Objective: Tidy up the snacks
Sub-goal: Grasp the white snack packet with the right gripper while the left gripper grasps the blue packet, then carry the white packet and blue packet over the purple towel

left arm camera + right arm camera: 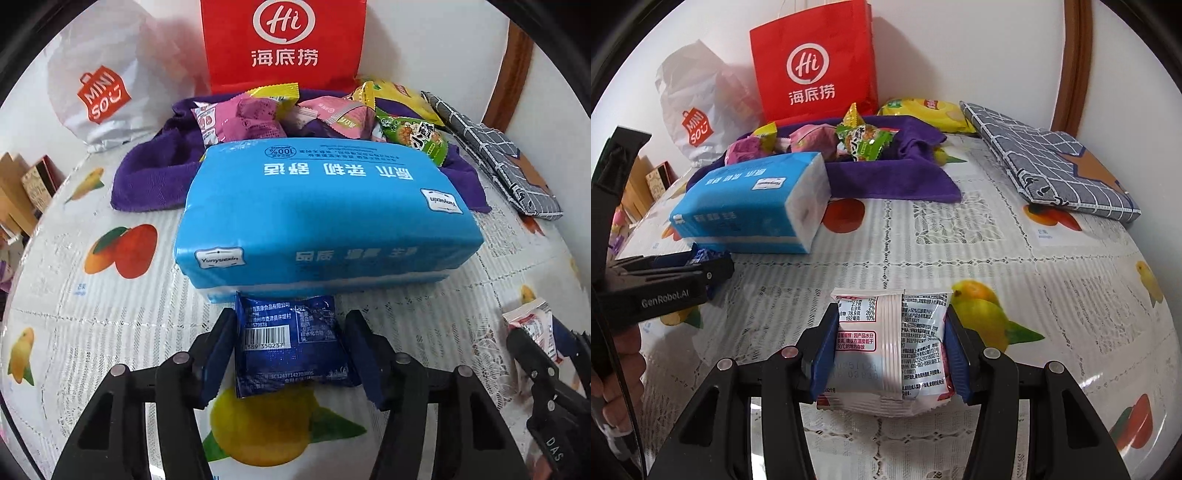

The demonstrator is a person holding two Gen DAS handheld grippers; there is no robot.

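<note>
My left gripper (291, 354) pinches a crinkly dark-blue foil snack packet (290, 347); my right gripper (892, 354) squeezes a soft, light white-and-red plastic snack packet (890, 343) by its sides.

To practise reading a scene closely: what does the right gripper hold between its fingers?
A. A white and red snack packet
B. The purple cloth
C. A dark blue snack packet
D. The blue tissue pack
A: in the right wrist view the right gripper has both pads pressed against the white and red snack packet.
</note>
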